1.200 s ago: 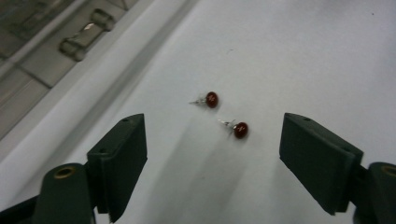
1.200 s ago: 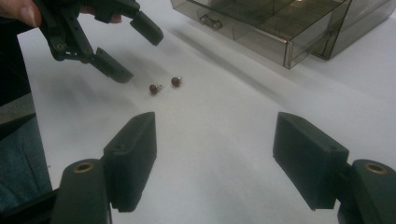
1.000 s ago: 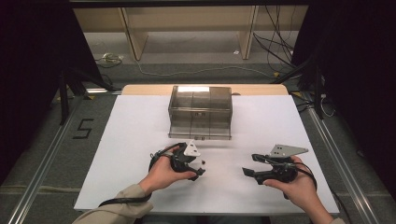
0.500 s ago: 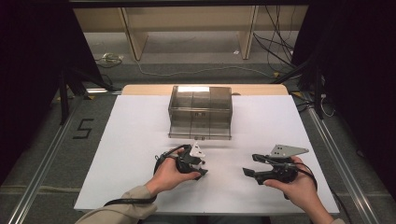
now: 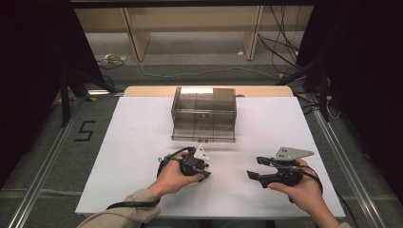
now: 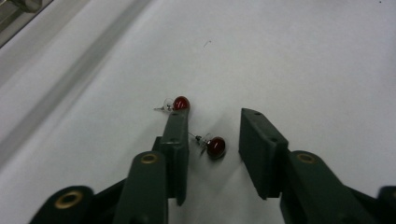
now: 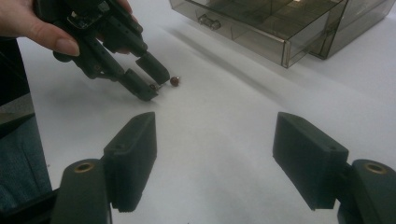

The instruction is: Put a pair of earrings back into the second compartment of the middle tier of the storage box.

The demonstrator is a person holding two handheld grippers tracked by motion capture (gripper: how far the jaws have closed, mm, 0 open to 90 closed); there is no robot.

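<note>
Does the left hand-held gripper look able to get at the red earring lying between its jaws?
Probably yes: the left hand-held gripper has just been closing, with one red earring lying free between its jaws. The second earring sits outside, at one jaw's tip.

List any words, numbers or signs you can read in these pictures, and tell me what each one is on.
"5": a dark numeral on the grey floor, left of the table, in the high view.
No other text is readable: the clear box, the earrings and both grippers carry no legible label.
</note>
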